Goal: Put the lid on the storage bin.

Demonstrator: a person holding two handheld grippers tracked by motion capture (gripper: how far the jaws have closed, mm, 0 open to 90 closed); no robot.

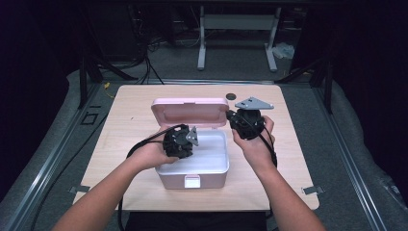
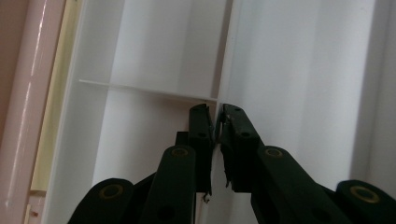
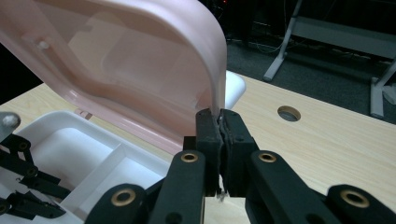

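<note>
**Both grippers at the open pink box**

A pink box (image 1: 191,180) with a white inner tray (image 1: 211,163) is sitting near the middle of the wooden tabletop (image 1: 134,103), its pink lid (image 1: 190,111) standing raised at the far side.

The left gripper (image 1: 179,143) is reaching down into the tray from the left. In the left gripper view, its jaws are lying almost together around a thin white divider wall (image 2: 223,70) of the tray, one jaw on each side of the wall; the left gripper (image 2: 215,126) is clenched on that divider or very nearly so, though I cannot tell for sure whether the pads are pressing it.

The right gripper (image 1: 246,124) is hovering at the right end of the lid. In the right gripper view, the right gripper (image 3: 219,128) is clenched, its tips meeting just at the lid's lower edge (image 3: 212,70); whether the rim is pinched I cannot tell. A round hole (image 3: 288,113) is showing in the tabletop beyond, well apart from the box.
</note>
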